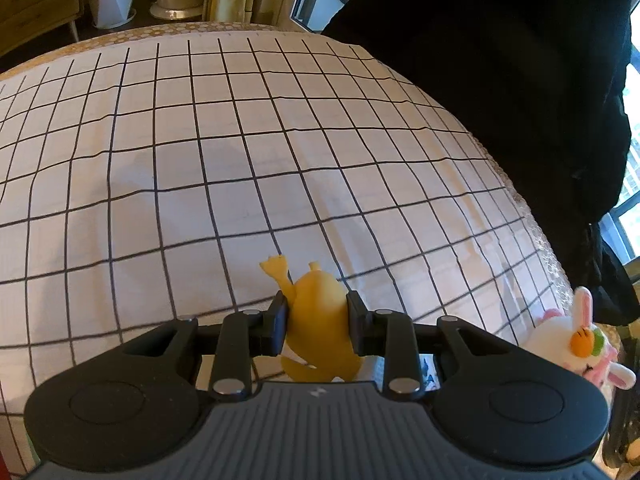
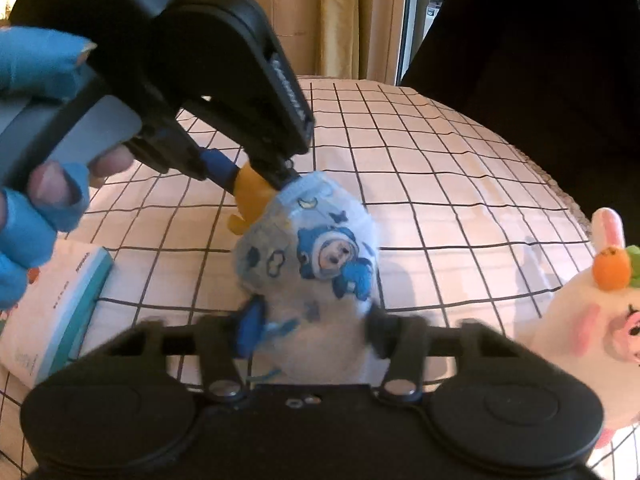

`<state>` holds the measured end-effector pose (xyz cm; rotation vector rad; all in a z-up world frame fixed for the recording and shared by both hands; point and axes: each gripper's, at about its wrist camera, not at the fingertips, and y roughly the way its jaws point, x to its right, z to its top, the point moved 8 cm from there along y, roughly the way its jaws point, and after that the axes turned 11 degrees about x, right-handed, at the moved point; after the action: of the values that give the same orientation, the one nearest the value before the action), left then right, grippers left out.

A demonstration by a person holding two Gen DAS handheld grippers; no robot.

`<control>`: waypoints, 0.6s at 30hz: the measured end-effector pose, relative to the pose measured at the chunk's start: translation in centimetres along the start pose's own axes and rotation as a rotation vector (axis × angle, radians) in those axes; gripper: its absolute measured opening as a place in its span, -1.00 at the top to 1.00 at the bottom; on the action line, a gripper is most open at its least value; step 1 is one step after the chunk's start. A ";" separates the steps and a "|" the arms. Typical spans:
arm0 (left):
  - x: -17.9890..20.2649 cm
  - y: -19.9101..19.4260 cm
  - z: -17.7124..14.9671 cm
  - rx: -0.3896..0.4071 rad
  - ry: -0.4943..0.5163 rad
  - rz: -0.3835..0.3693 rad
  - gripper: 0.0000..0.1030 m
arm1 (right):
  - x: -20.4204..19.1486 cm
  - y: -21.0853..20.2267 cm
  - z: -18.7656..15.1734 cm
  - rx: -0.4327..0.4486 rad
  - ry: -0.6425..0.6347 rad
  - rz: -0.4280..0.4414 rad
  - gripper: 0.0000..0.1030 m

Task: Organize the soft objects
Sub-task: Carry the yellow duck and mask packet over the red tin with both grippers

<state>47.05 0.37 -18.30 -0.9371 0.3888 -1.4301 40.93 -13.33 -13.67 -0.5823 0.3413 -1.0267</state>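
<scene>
Gripping a soft yellow rubbery figure toy (image 1: 318, 320) across its body, the left tool (image 1: 318, 326) has both pads pressed into the toy's sides; the toy's long axis runs along the tool's fingers, one thin arm reaching toward 11 o'clock over the white cloth with a black grid (image 1: 200, 140) covering the worktop. In the right wrist view that same left tool (image 2: 280, 178) comes in from 10 o'clock, held by a hand in a blue fingerless glove (image 2: 36, 208), with the yellow toy (image 2: 250, 200) poking out at its tip. Just below it, touching the yellow toy, sits a pale blue and white pouch printed with a blue cartoon character (image 2: 316, 264), standing roughly upright between the fingers of the right tool (image 2: 310, 332); the fingers are blurred but press against the pouch's lower sides, so it is clamped on it. A white plush bunny with an orange ornament (image 2: 580, 308) rests at 3 o'clock, apart from the pouch. A white and teal packet (image 2: 56, 304) lies flat at 8 o'clock.
</scene>
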 end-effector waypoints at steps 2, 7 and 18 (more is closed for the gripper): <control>-0.1 -0.8 -0.3 0.004 0.000 -0.001 0.43 | 0.0 -0.6 -0.1 -0.002 0.017 0.011 0.63; -0.6 -3.7 -0.3 0.033 -0.001 -0.015 0.43 | -0.5 -3.4 0.0 0.019 0.003 0.036 0.81; -3.5 -11.7 -1.8 0.084 -0.013 -0.030 0.43 | -2.6 -9.8 1.8 0.035 0.043 0.142 0.86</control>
<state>37.40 4.54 -11.79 -0.8867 0.3043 -1.4557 33.79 -14.34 -6.40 -0.4982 0.3965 -0.9074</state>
